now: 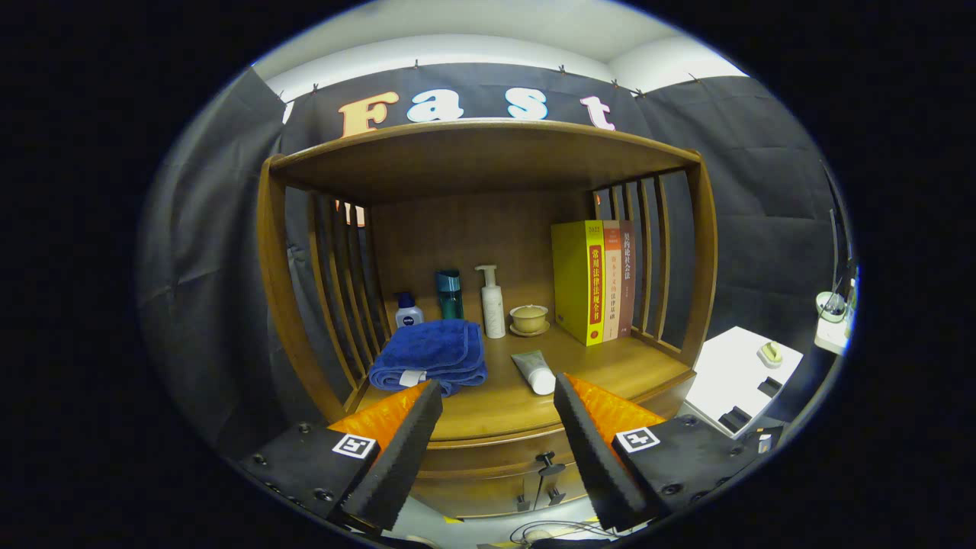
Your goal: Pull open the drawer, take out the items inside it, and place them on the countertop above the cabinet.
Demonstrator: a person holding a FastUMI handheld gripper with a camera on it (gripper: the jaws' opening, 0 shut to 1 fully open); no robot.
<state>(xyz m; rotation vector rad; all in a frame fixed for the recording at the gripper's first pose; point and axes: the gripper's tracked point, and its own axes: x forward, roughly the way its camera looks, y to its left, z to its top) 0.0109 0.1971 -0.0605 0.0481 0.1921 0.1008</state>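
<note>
Yellow book (578, 280) beyond spread, empty hand-held gripper (497, 446).

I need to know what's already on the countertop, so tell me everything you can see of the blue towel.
The blue towel is soft terry cloth, folded into a thick stack with rounded edges and a small white tag at its front. It lies flat on the wooden countertop near the slatted side, in front of a small white-capped blue bottle, just beyond one finger of the open hand-held gripper.

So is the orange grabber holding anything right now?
No, nothing. The gripper is open, its fingers apart with only air between them, above the drawer handle.
</note>
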